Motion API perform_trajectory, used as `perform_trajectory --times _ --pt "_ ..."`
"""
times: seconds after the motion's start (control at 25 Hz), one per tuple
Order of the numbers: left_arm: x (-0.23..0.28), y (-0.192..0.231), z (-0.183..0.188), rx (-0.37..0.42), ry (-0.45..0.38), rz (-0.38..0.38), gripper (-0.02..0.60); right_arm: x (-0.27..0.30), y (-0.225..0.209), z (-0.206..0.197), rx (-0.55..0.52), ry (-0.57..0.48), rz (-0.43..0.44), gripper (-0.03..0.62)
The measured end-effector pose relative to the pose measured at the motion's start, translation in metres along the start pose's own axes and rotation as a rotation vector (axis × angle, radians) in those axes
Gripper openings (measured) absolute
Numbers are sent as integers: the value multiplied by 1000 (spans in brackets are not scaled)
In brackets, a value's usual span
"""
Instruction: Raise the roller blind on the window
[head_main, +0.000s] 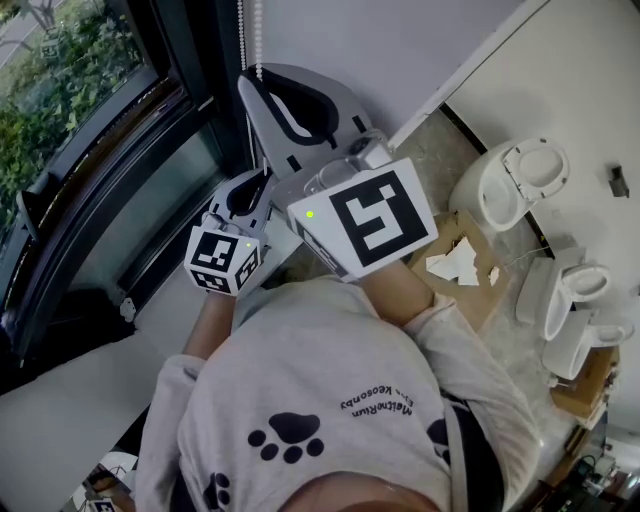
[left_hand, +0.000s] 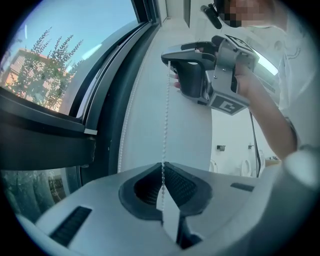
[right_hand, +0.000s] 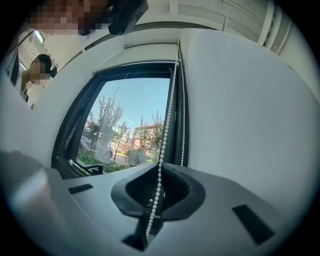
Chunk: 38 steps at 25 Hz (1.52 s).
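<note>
- The bead chain (right_hand: 167, 117) hangs taut along the right side of the window (right_hand: 127, 125), just beside the white wall (right_hand: 245, 120).
- My right gripper (right_hand: 161, 166) has its jaws pinched narrow on the bead chain, at the higher spot.
- My left gripper (left_hand: 163, 166) clamps the same strand lower down, its jaws nearly together on the beads.
- Off to my right, white toilets (head_main: 520, 180) stand on the floor.

In the head view the bead chain (head_main: 259, 40) is running off the top edge, and its lower stretch is disappearing behind the right gripper (head_main: 270, 100), which is also covering the tips of the left gripper (head_main: 248, 192). The window (head_main: 90, 150) is being cut off by the left edge. In the right gripper view the chain's upper end is getting too small to trace.
</note>
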<state>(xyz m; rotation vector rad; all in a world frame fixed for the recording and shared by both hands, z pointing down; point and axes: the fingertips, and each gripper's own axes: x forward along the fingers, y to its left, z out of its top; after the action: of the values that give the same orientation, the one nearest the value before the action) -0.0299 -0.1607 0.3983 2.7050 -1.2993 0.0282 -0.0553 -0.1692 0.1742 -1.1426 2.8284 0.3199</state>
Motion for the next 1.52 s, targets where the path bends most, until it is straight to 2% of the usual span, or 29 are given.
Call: perform_trajectory --times 0.16,0.56,0.96,1.12,1.52 --pt "2 0 -10 9 11 -10 21 -1 0 -10 11 14 -4 21" --pt "-1 10 -73 20 43 0 21 -7 6 -76 46 108 -33 21" --pt "-4 14 -127 -9 150 -2 21 -13 12 -132 75 186 -54 21" --pt "-6 16 -147 -43 189 0 21 -16 15 -152 75 223 -58 21" --pt "-17 11 -192 -99 317 -35 23 -25 19 -198 96 293 -65 21"
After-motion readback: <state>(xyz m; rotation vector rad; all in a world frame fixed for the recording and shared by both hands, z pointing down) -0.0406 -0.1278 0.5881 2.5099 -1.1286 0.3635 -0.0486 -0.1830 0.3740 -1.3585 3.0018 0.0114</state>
